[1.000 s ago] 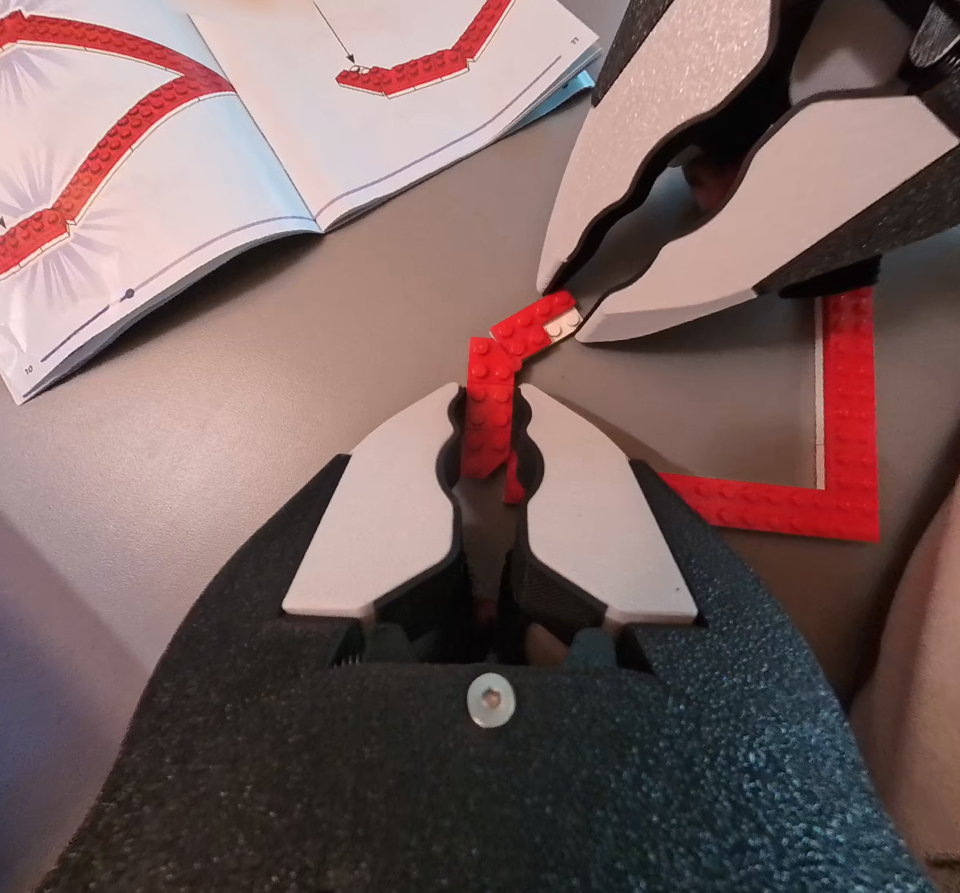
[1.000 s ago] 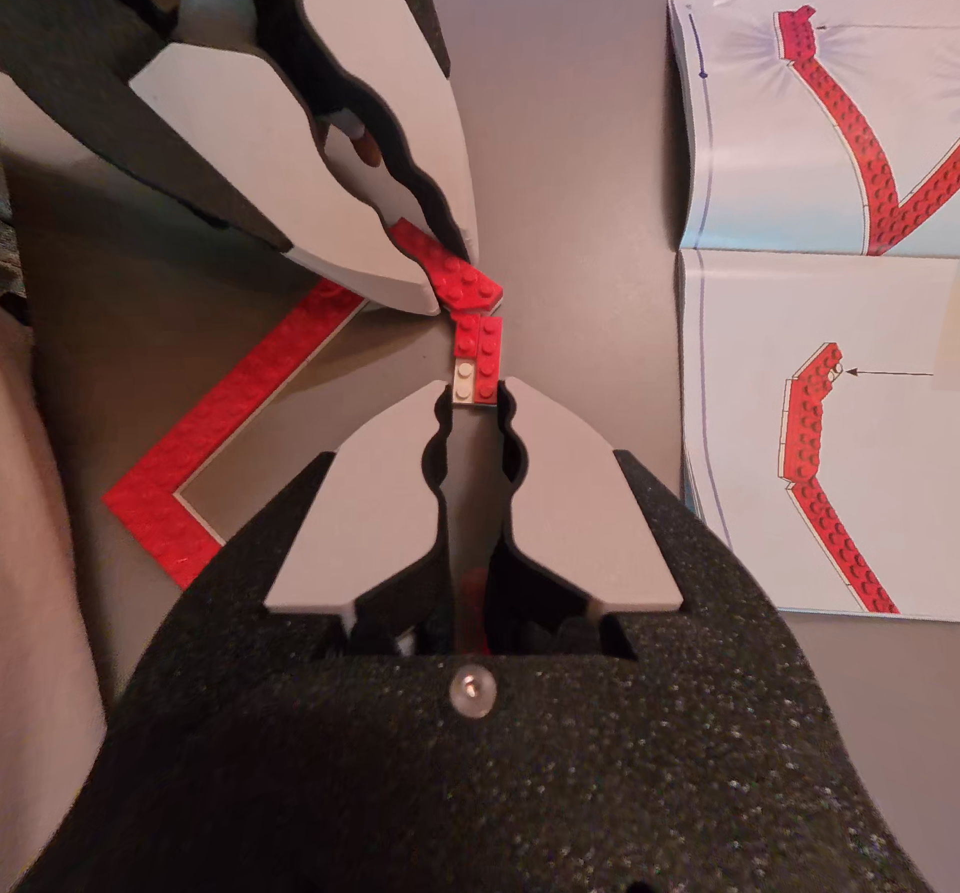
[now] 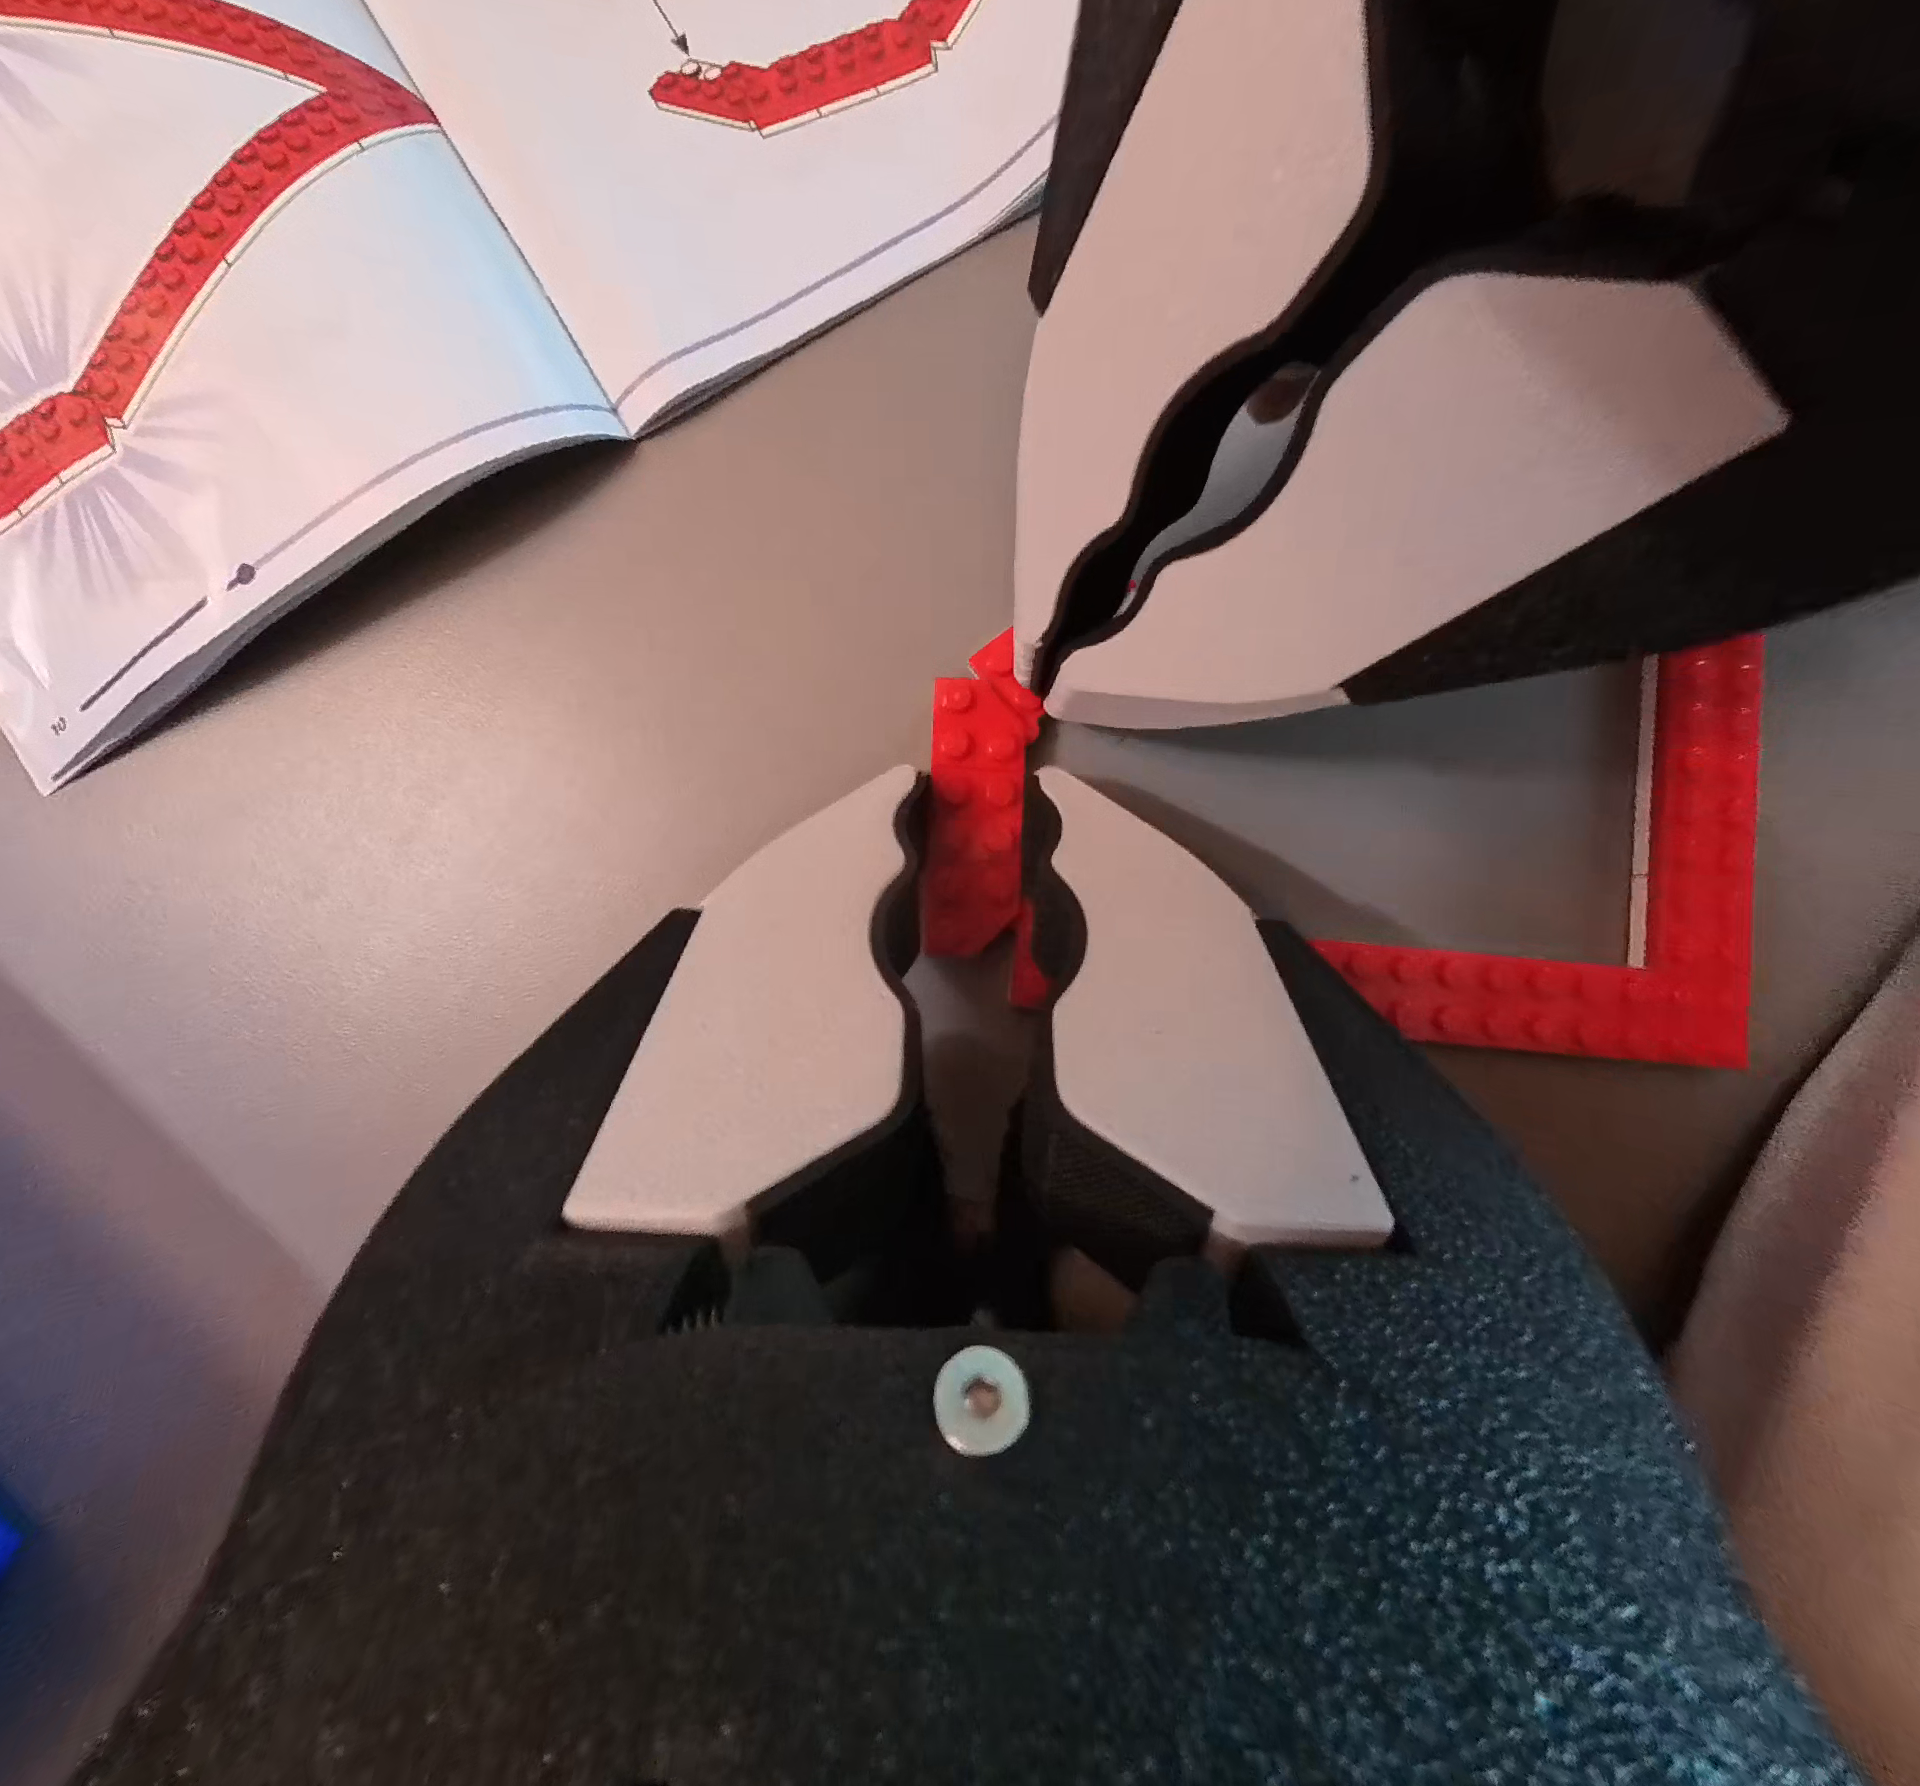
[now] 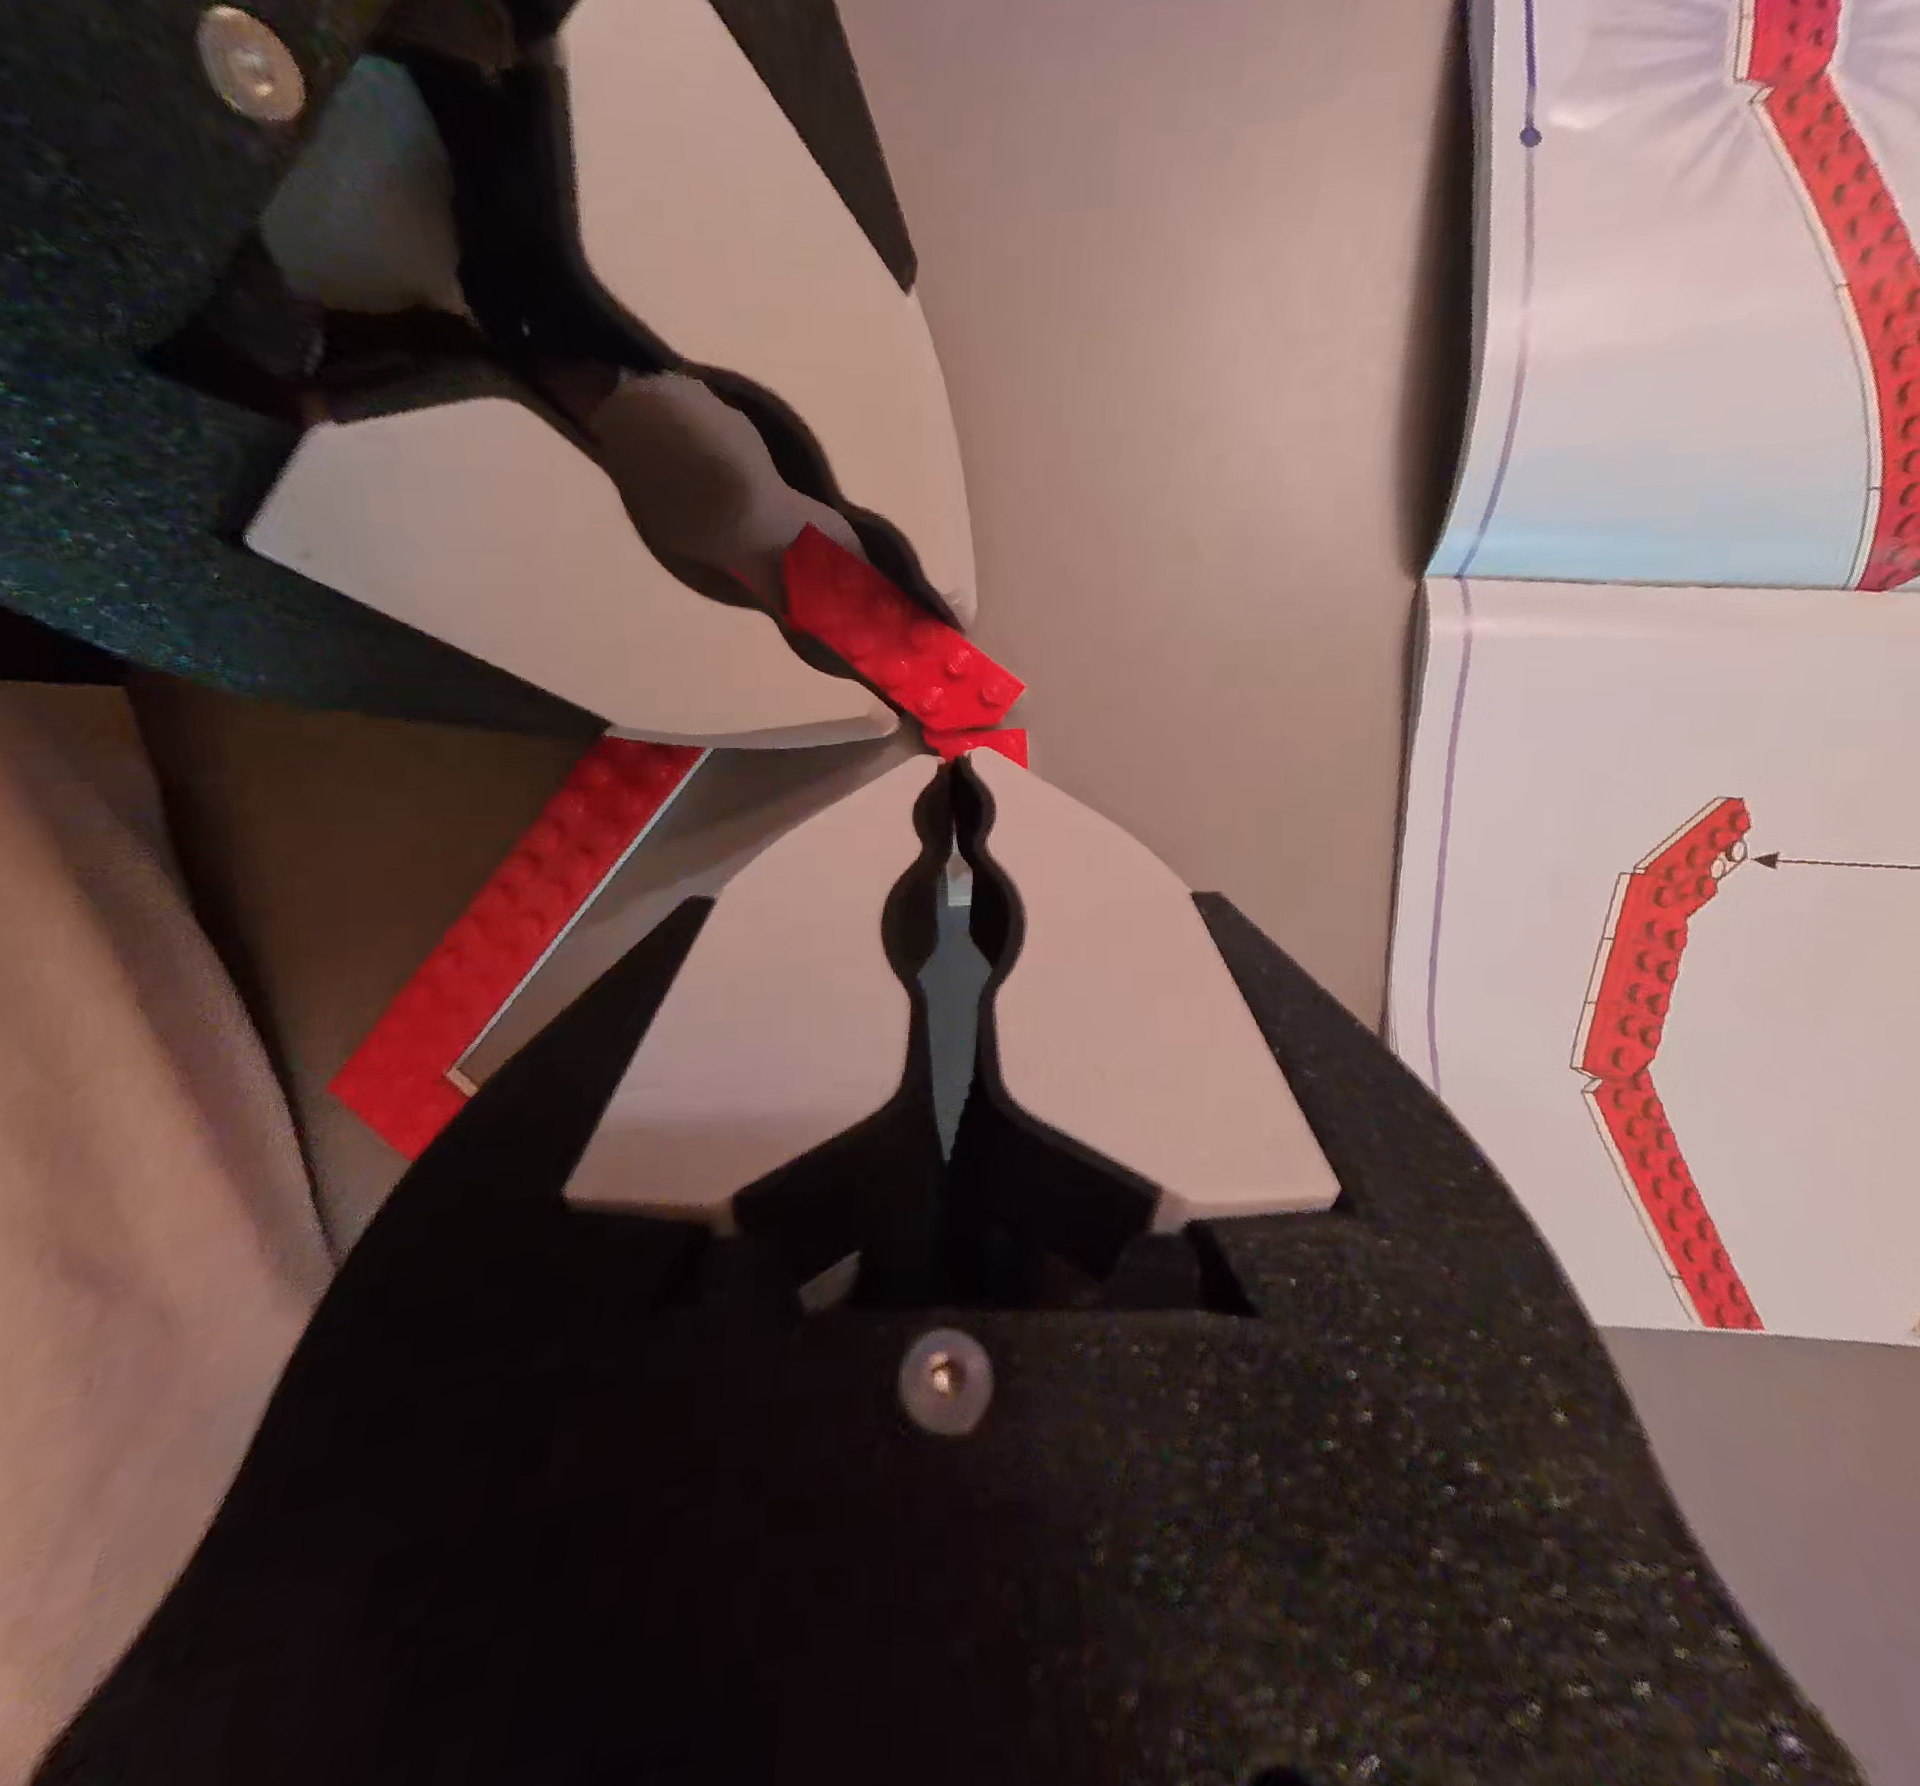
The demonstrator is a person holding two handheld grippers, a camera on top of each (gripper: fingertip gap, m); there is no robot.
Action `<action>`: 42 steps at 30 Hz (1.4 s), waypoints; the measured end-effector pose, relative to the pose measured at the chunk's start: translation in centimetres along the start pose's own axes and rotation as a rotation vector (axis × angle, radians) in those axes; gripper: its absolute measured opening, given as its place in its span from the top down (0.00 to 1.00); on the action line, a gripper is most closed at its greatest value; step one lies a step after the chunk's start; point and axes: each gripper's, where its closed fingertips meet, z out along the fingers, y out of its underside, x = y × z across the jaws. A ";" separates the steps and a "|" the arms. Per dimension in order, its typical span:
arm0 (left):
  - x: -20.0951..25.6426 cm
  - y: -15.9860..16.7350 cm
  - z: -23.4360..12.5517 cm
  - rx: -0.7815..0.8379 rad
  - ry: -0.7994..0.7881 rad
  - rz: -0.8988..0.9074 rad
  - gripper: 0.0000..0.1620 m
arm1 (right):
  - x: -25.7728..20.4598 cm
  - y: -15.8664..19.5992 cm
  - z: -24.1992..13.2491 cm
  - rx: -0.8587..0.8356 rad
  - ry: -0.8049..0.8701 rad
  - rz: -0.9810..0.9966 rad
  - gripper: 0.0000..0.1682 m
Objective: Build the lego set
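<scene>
Left gripper (image 3: pixel 977 780): jaws narrow, clamped on the red plate strip (image 3: pixel 977 837), which runs straight out between the fingers and projects past the tips. The strip is lifted clear of the grey table (image 3: pixel 520 697).

Right gripper (image 4: pixel 954 775): jaws drawn nearly together. Its tips meet the far, angled end of the same strip at the joint just ahead of the left gripper's tips. Whether they pinch that end piece or only press against it cannot be told; the contact is hidden behind the tips.

Outward: to the right of the left gripper and beyond it, an L-shaped red frame (image 3: pixel 1704 853) lies flat on the table, apart from both grippers. Ahead and to the left lies the open instruction booklet (image 3: pixel 499 209), showing a bent red strip with a small pale piece at one end.

Judgement: the step in hand appears to be seating or setting the angle of the end section of the strip. The next move calls for the left gripper to hold firm while the right applies controlled pressure at the joint, then a check against the booklet.
</scene>
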 end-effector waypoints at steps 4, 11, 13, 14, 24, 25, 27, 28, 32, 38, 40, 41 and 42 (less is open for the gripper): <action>0.0 0.0 0.0 0.004 -0.002 -0.002 0.90 | 0.1 -0.2 0.1 0.120 -0.035 0.039 1.00; 0.1 -0.1 0.0 0.016 -0.004 -0.003 0.87 | 0.2 -0.9 -3.7 0.364 -0.102 0.061 1.00; -0.5 -0.1 0.0 0.011 -0.027 -0.002 0.83 | 0.3 0.0 -3.2 0.298 -0.046 0.000 1.00; -0.5 -0.1 0.0 0.011 -0.026 0.000 0.84 | 0.2 0.3 -2.8 0.274 -0.029 -0.027 1.00; -0.4 -0.2 0.1 0.050 0.005 0.001 0.90 | 0.3 -0.1 -0.2 0.202 0.036 -0.024 1.00; -0.4 -0.2 0.1 0.054 0.008 -0.001 0.90 | 0.3 -0.1 -0.2 0.195 0.034 -0.008 1.00; -0.3 -0.2 0.1 0.063 0.013 -0.005 0.90 | 0.3 0.0 -0.2 0.179 0.030 0.016 1.00; -0.4 -0.2 0.1 0.066 0.013 -0.005 0.90 | 0.3 0.0 -0.2 0.172 0.031 0.017 1.00; -0.3 -0.2 0.1 0.063 0.009 0.002 0.90 | 0.3 0.1 -0.2 0.171 0.052 -0.008 0.99; 0.1 -0.2 0.0 0.054 0.048 -0.032 0.83 | 0.1 -0.2 -1.0 0.297 -0.031 -0.038 0.98; 0.1 -0.1 -0.2 0.045 0.059 -0.039 0.78 | 0.5 -0.9 -3.2 0.430 -0.047 0.029 0.92; 0.1 0.0 -0.3 0.041 0.060 -0.037 0.78 | 0.8 -0.7 -4.1 0.467 -0.046 0.052 0.92; 0.0 0.0 -0.3 0.038 0.062 -0.036 0.77 | 1.1 -0.1 -4.6 0.465 -0.032 0.073 0.91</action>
